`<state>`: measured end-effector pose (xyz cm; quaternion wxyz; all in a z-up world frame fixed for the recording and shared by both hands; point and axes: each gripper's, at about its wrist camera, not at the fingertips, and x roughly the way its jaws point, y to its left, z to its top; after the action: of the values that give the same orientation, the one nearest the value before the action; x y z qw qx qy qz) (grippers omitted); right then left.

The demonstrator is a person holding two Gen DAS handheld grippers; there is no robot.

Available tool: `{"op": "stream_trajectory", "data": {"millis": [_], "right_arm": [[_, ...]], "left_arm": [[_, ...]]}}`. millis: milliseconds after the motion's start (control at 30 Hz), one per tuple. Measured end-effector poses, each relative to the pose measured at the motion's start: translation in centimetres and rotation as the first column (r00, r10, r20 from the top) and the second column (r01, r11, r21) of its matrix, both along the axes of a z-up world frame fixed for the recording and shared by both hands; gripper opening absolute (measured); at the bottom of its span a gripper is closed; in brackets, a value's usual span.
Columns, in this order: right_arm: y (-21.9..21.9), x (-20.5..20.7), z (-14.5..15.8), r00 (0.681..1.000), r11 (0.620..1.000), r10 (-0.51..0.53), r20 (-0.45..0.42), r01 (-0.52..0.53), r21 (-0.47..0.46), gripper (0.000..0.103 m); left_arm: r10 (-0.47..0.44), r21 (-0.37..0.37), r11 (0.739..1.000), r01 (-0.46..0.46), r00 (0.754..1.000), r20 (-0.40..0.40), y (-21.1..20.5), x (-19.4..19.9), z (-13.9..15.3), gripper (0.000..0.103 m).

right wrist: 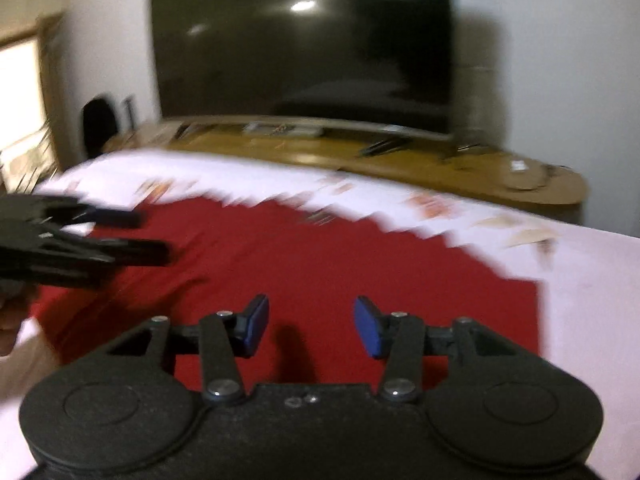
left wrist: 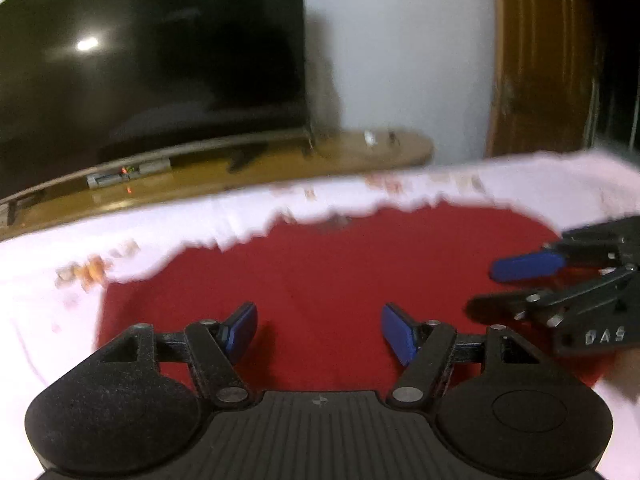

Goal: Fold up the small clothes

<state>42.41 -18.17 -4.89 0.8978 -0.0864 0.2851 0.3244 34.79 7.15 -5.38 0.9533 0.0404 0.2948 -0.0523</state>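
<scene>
A red garment lies flat on a white patterned sheet; it also shows in the right wrist view. My left gripper is open and empty just above the garment's near part. My right gripper is open and empty above the garment too. The right gripper shows at the right edge of the left wrist view, jaws apart. The left gripper shows at the left edge of the right wrist view. Both views are motion-blurred.
A large dark TV stands on a wooden cabinet behind the sheet, also in the right wrist view. A brown wooden door frame is at the right. White wall fills the gap between.
</scene>
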Motion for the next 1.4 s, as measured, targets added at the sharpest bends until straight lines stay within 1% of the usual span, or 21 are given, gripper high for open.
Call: {"op": "stream_trajectory", "data": {"millis": [33,100,167,200,233,267,333,400,433,467,500,567,667,733,800,867,900,1033,1133,1300,1400], "right_arm": [[0.8,-0.3,-0.7,1.0,1.0,0.015,-0.014,-0.016,-0.023,0.047],[0.8,-0.5,-1.6,1.0,0.997,0.003,-0.002,-0.003,-0.076,0.05],[-1.7,0.1,-1.7,0.999,0.997,-0.038,-0.016,0.037,-0.062,0.05],[-2.9,0.1,-1.5,0.998,0.996,-0.068,-0.018,0.066,-0.063,0.05],[-4.7,0.1,-1.4,0.995,0.992,-0.103,-0.011,0.102,-0.07,0.05],[-6.2,0.1,-1.4,0.991,0.988,-0.131,-0.013,0.13,-0.078,0.05],[-8.7,-0.1,-1.7,0.984,0.98,-0.175,-0.019,0.173,-0.102,0.05],[-9.4,-0.5,-1.6,0.983,0.979,-0.18,-0.024,0.177,-0.103,0.048],[-9.1,-0.7,-1.2,0.982,0.977,-0.19,-0.018,0.187,-0.106,0.047],[-8.9,-1.2,-0.7,0.98,0.976,-0.198,-0.009,0.196,-0.092,0.048],[-8.5,-1.6,0.0,0.98,0.979,-0.197,0.001,0.196,-0.061,0.048],[-7.2,-3.2,1.3,0.985,0.985,-0.174,0.013,0.174,0.0,0.049],[-4.0,-4.4,1.1,0.995,0.995,-0.104,0.002,0.104,0.014,0.049],[-2.0,-5.1,0.1,0.998,0.998,-0.064,-0.004,0.064,-0.017,0.049],[-1.3,-5.5,-1.0,0.998,0.998,-0.052,-0.024,0.05,-0.047,0.049],[-1.8,-5.5,-2.0,0.997,0.994,-0.065,-0.041,0.061,-0.087,0.049],[-2.7,-5.6,-2.3,0.997,0.994,-0.075,-0.032,0.072,-0.087,0.049],[-6.8,-5.5,-2.2,0.989,0.988,-0.139,-0.045,0.135,-0.077,0.049],[-8.9,-5.7,-2.2,0.983,0.983,-0.173,-0.059,0.169,-0.068,0.049],[-8.4,-5.6,-2.2,0.98,0.979,-0.189,-0.061,0.183,-0.091,0.05],[-8.3,-5.9,-1.2,0.976,0.976,-0.209,-0.065,0.205,-0.071,0.047]], "left_arm": [[0.02,0.019,1.0,-0.02,0.999,-0.027,0.2,0.0,-0.8,0.068],[0.048,-0.027,0.998,-0.048,0.999,-0.012,2.3,-1.0,-1.4,0.071],[0.087,-0.049,0.995,-0.088,0.996,-0.016,4.6,-2.3,-1.2,0.075],[0.092,-0.06,0.994,-0.093,0.996,-0.015,5.6,-3.1,-1.2,0.079],[0.115,-0.05,0.992,-0.115,0.993,-0.018,6.4,-3.9,-1.2,0.08],[0.136,-0.022,0.99,-0.137,0.99,-0.021,7.1,-4.5,-1.4,0.081],[0.136,-0.044,0.99,-0.138,0.99,-0.027,8.0,-5.4,-1.6,0.081],[0.149,-0.003,0.989,-0.149,0.989,-0.021,7.4,-5.7,-1.1,0.08],[0.163,0.0,0.987,-0.163,0.987,-0.005,6.9,-5.7,-0.5,0.08],[0.164,-0.018,0.986,-0.163,0.986,0.016,6.3,-5.7,0.1,0.08],[0.161,-0.033,0.987,-0.159,0.986,0.04,5.6,-6.2,0.8,0.08],[0.138,-0.032,0.99,-0.136,0.987,0.078,3.7,-6.6,1.6,0.08],[0.101,0.003,0.995,-0.101,0.993,0.057,0.9,-6.4,1.0,0.081],[0.094,0.019,0.995,-0.095,0.995,0.02,0.0,-6.4,-0.1,0.081],[0.116,0.048,0.992,-0.115,0.993,-0.02,0.0,-7.1,-1.3,0.081],[0.128,0.0,0.992,-0.129,0.992,-0.018,1.3,-8.5,-1.6,0.081],[0.135,-0.012,0.991,-0.136,0.99,-0.025,1.8,-8.9,-1.6,0.081],[0.145,-0.021,0.989,-0.145,0.989,-0.033,3.4,-10.1,-1.7,0.081],[0.145,-0.011,0.989,-0.145,0.989,-0.035,3.4,-10.4,-1.8,0.081],[0.145,-0.013,0.989,-0.146,0.989,-0.042,3.3,-10.0,-1.6,0.082],[0.143,-0.013,0.99,-0.144,0.989,-0.043,3.5,-9.8,-1.5,0.082]]}}
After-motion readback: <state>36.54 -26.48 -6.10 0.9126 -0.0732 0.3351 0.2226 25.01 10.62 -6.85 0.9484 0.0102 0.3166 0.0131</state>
